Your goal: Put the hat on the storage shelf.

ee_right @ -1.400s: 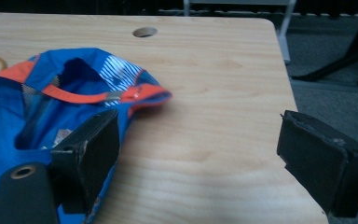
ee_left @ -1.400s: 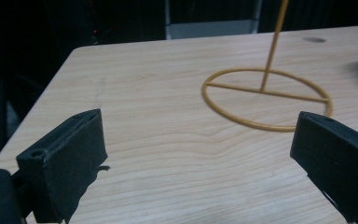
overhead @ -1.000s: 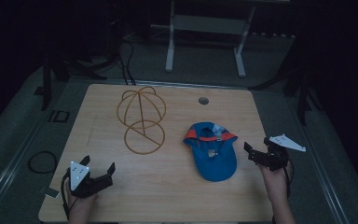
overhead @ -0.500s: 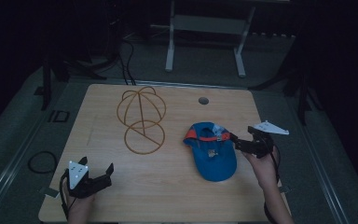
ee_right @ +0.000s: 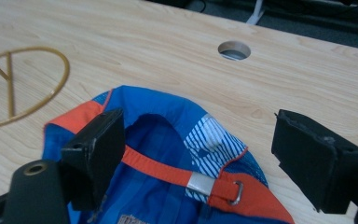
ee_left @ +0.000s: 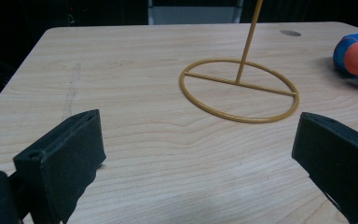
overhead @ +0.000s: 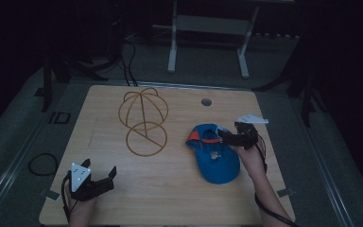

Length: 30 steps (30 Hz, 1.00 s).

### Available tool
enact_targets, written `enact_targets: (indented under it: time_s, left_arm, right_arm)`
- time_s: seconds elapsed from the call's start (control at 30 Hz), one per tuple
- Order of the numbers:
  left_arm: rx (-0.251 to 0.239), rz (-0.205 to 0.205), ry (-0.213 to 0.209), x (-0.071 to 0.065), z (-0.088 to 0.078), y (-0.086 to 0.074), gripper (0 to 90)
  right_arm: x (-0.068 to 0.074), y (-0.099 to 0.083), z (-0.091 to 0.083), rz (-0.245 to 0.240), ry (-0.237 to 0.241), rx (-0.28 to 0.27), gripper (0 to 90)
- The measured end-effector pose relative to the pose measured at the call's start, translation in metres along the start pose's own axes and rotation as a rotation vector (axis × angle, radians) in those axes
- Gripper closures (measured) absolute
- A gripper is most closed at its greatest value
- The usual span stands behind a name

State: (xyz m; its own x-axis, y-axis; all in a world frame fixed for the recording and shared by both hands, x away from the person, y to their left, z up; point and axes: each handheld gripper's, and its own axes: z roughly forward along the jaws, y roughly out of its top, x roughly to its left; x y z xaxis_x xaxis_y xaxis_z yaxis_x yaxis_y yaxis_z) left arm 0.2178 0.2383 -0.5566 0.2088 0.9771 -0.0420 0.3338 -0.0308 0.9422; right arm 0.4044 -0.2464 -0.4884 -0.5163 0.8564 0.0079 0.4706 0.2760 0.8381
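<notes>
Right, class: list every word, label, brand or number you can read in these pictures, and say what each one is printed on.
None can be read.
Small printed tag inside the blue fabric cap with orange strap: there is lettering, too blurred and cut off at the picture's edge to read.
Light wooden table and yellow wire hat stand: no writing.

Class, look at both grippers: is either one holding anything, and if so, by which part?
Nothing is held. The right gripper is open, its jaws standing either side of the cap's back strap without closing. The left gripper is open over bare table.
</notes>
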Motion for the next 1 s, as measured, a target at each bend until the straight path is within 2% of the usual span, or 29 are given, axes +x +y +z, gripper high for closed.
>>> enact_targets:
  time_s: [0.07,0.1,0.17,0.43,0.67,0.8,1.0]
  left_arm:
    - [0.000,0.000,0.000,0.000,0.000,0.000,2.7]
    - [-0.004,-0.005,-0.002,0.000,0.000,0.000,2.7]
    - [0.002,-0.003,-0.002,0.001,0.000,0.000,2.7]
    - [0.001,-0.002,-0.013,0.000,0.001,-0.001,2.7]
    - [0.006,-0.002,-0.012,0.002,0.000,-0.001,2.7]
    - [0.007,-0.002,-0.016,0.002,0.000,-0.001,2.7]
    - [0.008,0.001,-0.018,0.001,0.000,-0.001,2.7]
  right_arm:
    - [0.000,0.000,0.003,-0.003,0.001,0.004,17.2]
    - [-0.001,0.001,0.012,-0.002,0.008,0.023,17.5]
    - [-0.002,0.002,0.019,0.001,0.014,0.036,20.6]
    - [-0.004,0.005,0.044,-0.008,0.016,0.079,23.5]
    - [-0.007,-0.004,0.066,0.004,0.011,0.145,26.5]
    - [-0.007,-0.010,0.073,-0.008,-0.008,0.179,29.4]
    - [-0.004,-0.015,0.080,-0.074,-0.015,0.243,33.7]
